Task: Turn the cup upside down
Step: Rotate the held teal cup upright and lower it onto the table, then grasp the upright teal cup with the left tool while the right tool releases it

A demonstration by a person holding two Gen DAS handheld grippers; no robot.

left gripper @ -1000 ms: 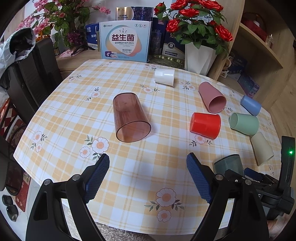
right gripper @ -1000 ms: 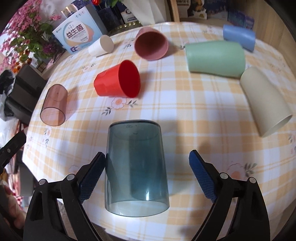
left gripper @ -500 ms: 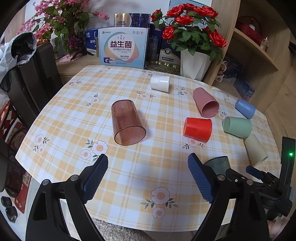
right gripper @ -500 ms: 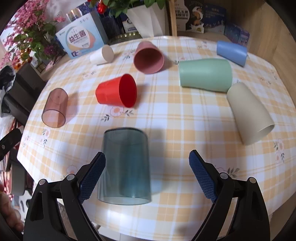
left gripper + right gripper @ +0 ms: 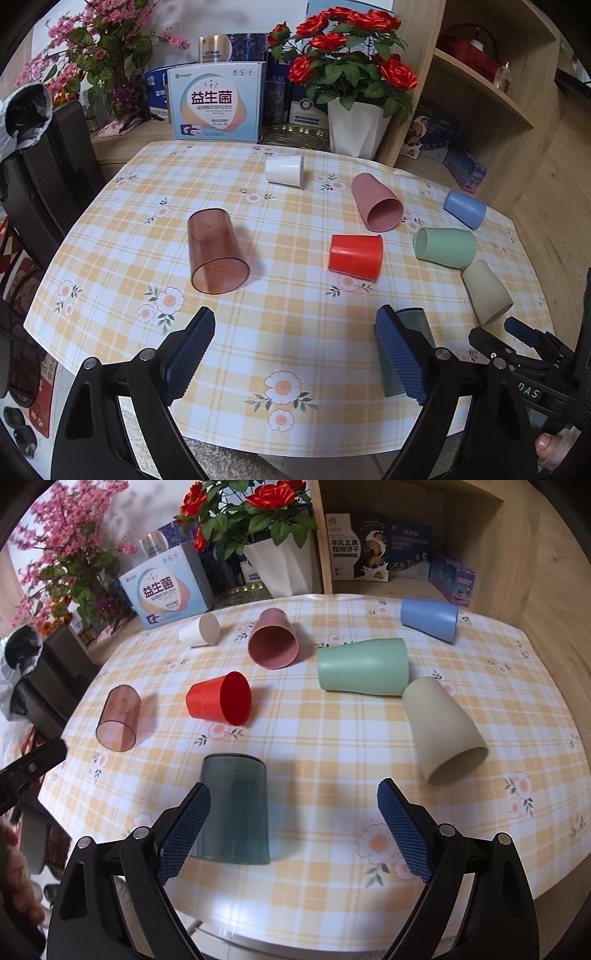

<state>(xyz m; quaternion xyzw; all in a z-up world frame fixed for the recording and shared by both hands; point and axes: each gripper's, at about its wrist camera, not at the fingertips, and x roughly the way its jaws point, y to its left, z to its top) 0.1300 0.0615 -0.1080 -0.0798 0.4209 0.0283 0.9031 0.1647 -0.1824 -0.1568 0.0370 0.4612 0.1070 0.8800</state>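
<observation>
Several cups lie on their sides on a checked tablecloth. A clear grey-blue cup [image 5: 236, 805] lies just ahead of my open right gripper [image 5: 293, 827], beside its left finger; it also shows in the left wrist view [image 5: 413, 325]. A clear brown cup [image 5: 216, 251] [image 5: 118, 720] lies ahead of my open, empty left gripper [image 5: 295, 350]. A red cup [image 5: 356, 253] [image 5: 219, 698], pink cup [image 5: 376, 208] [image 5: 273, 638], green cup [image 5: 445, 245] [image 5: 364, 666], beige cup [image 5: 485, 291] [image 5: 441, 731], blue cup [image 5: 465, 208] [image 5: 430, 618] and white cup [image 5: 284, 170] [image 5: 199, 629] lie farther out.
A white vase of red roses [image 5: 354, 122] and a blue-white box [image 5: 216, 107] stand past the table's far edge. Wooden shelves [image 5: 480, 85] stand at the right. A dark chair [image 5: 55, 158] is at the left. The table's near edge [image 5: 332, 938] is just below the grippers.
Both grippers have pulled back and up from the table. The grey-blue cup now looks smaller and farther from my right gripper. No cup has moved.
</observation>
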